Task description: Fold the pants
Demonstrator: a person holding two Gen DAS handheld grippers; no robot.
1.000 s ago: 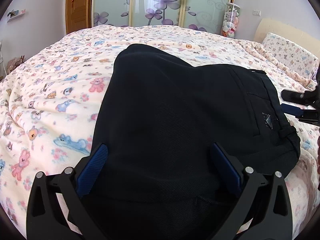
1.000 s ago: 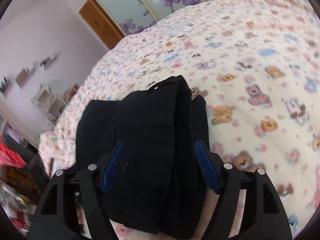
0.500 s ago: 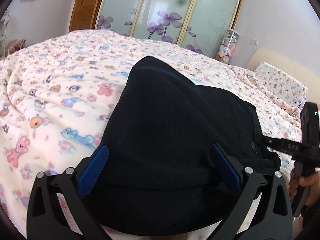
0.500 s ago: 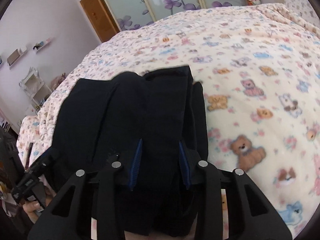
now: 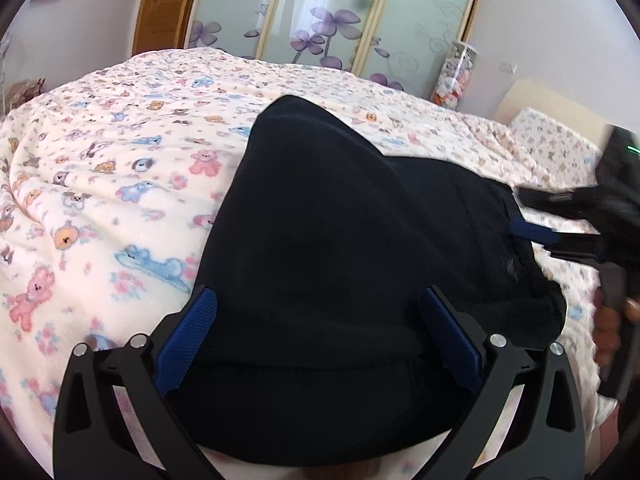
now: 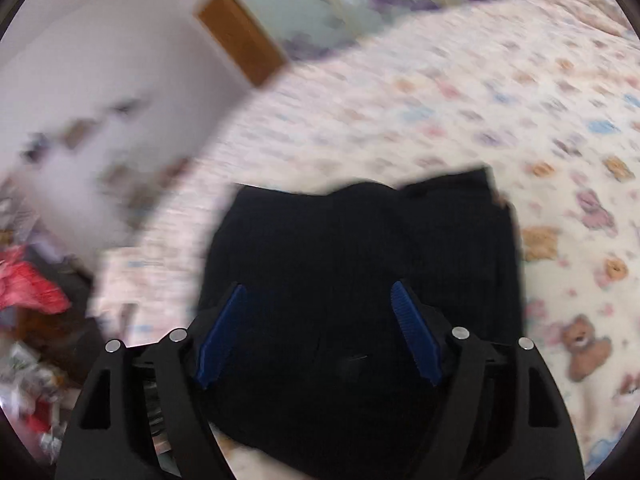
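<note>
Left gripper (image 5: 316, 304): jaws spread wide, blue pads (image 5: 188, 340) standing to either side of the near end of the dark pants (image 5: 340, 240), with no cloth pinched between them. Right gripper (image 6: 318, 300): jaws likewise wide apart, blue pads over the dark cloth and gripping nothing; this view is heavily motion-blurred, so whether the pads touch the fabric cannot be told. In the left wrist view the right gripper (image 5: 568, 224) shows at the far right edge of the pants, held in the person's hand (image 5: 610, 332), with one blue-tipped finger (image 5: 532, 230) lying against the cloth; its opening cannot be judged from that angle. The pants lie as a folded, layered black bundle on the bedspread (image 5: 120, 184), a cream blanket printed with teddy bears and small animals. In the right wrist view the bundle's far edge shows stacked layers with an uneven outline (image 6: 440, 184). A pillow (image 5: 556, 140) in matching print rests at the bed's right end. Beyond the bed stand frosted wardrobe doors (image 5: 340, 20) with purple flowers, a wooden door (image 5: 164, 4) to their left, and a clear jar of soft toys (image 5: 454, 76) to their right.
</note>
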